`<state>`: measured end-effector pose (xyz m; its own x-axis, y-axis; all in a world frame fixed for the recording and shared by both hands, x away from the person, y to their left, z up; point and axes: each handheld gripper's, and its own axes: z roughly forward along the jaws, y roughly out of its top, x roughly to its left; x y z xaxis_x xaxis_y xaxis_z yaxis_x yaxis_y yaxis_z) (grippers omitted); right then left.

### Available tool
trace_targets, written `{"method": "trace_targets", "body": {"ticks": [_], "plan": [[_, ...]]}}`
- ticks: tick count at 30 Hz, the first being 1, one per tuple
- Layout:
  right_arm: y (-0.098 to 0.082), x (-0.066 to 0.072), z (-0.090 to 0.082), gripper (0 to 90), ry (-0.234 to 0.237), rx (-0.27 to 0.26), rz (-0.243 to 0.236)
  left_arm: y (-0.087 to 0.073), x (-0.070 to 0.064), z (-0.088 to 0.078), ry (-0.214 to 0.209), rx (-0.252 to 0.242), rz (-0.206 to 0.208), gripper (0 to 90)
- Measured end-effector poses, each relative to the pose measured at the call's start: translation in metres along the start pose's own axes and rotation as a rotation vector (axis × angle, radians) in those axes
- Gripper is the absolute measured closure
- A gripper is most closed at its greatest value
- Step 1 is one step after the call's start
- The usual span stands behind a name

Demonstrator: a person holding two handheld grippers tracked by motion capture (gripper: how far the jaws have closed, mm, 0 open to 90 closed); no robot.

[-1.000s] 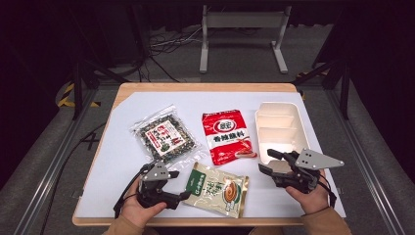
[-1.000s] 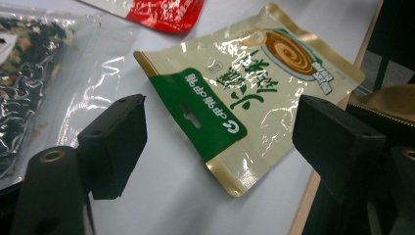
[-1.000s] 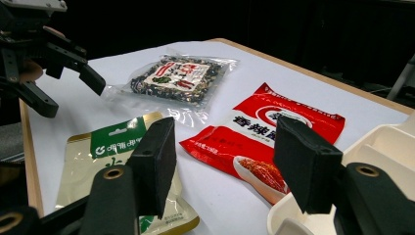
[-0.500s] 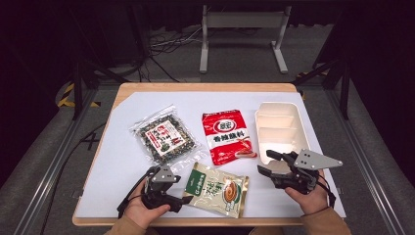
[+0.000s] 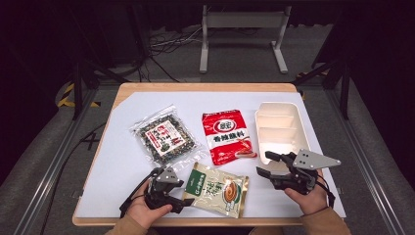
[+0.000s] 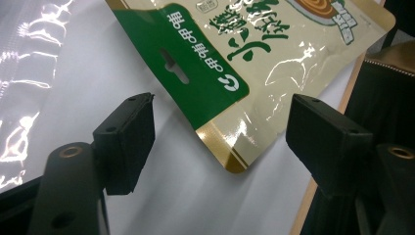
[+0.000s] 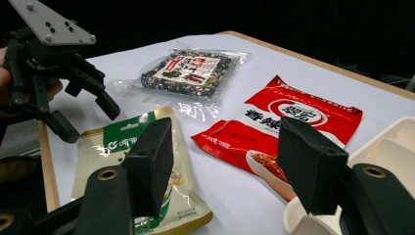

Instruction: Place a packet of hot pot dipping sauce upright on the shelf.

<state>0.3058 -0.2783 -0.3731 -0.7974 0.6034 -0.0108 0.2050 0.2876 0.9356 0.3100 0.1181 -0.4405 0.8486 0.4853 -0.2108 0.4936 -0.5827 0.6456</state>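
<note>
That green pouch (image 6: 254,63) looks light, floppy and slick, so I'd pinch its flat sealed corner; left gripper (image 6: 220,122) jaws have just been closing, still wide around that corner, gripping nothing.

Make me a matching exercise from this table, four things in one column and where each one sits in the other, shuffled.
Things:
1. green and beige packet
2. red packet
3. clear packet of dark mix
4. white compartment tray

Places:
A. right side of the table
B. near edge, by the left gripper
C. left of the red packet
D. middle, beside the tray

Pairs: 1-B, 2-D, 3-C, 4-A
</note>
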Motion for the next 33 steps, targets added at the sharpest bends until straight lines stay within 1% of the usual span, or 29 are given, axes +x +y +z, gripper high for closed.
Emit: {"method": "trace_targets", "body": {"ticks": [5, 7, 10, 14, 15, 17, 18, 20, 21, 22, 24, 29, 31, 33], "plan": [[-0.0005, -0.0004, 0.0005, 38.6, 0.007, 0.004, 0.006, 0.0002, 0.0002, 0.0020, -0.011, 0.010, -0.004, 28.2], [-0.0005, -0.0004, 0.0005, 38.5, 0.007, 0.003, 0.007, 0.0003, 0.0000, 0.0025, -0.002, 0.017, -0.001, 28.3], [-0.0006, -0.0006, 0.0007, 38.0, 0.003, 0.004, 0.006, 0.0005, 0.0002, 0.0027, 0.001, 0.019, -0.003, 28.8], [-0.0011, -0.0014, 0.0010, 37.3, 0.005, 0.005, 0.013, 0.0015, -0.0010, 0.0039, -0.005, 0.037, -0.005, 30.2], [-0.0011, -0.0014, 0.0011, 37.1, 0.006, 0.005, 0.014, 0.0024, -0.0010, 0.0052, -0.019, 0.040, -0.001, 30.8], [-0.0010, -0.0011, 0.0014, 36.9, 0.007, 0.006, 0.013, 0.0032, -0.0012, 0.0060, -0.018, 0.044, 0.003, 30.5], [-0.0010, -0.0010, 0.0017, 36.9, 0.007, 0.006, 0.014, 0.0035, -0.0018, 0.0061, -0.022, 0.046, -0.004, 30.7], [-0.0010, -0.0008, 0.0020, 36.7, 0.007, 0.007, 0.014, 0.0037, -0.0019, 0.0060, -0.024, 0.043, -0.005, 31.5], [-0.0010, -0.0006, 0.0021, 36.7, 0.005, 0.009, 0.013, 0.0038, -0.0026, 0.0056, -0.030, 0.044, -0.004, 33.3], [-0.0009, -0.0005, 0.0021, 36.7, 0.004, 0.009, 0.012, 0.0042, -0.0028, 0.0052, -0.028, 0.034, 0.012, 34.4], [-0.0009, -0.0004, 0.0021, 36.7, 0.004, 0.008, 0.012, 0.0054, -0.0045, 0.0032, -0.042, 0.012, 0.025, 37.7], [-0.0010, -0.0003, 0.0027, 36.6, 0.005, 0.011, 0.011, 0.0076, -0.0077, 0.0050, -0.050, 0.015, 0.039, 44.0], [-0.0009, -0.0001, 0.0028, 36.6, 0.005, 0.011, 0.009, 0.0088, -0.0093, 0.0072, -0.040, 0.021, 0.042, 45.8], [-0.0008, 0.0001, 0.0028, 36.6, 0.005, 0.011, 0.008, 0.0099, -0.0097, 0.0085, -0.042, 0.024, 0.045, 48.5]]}}
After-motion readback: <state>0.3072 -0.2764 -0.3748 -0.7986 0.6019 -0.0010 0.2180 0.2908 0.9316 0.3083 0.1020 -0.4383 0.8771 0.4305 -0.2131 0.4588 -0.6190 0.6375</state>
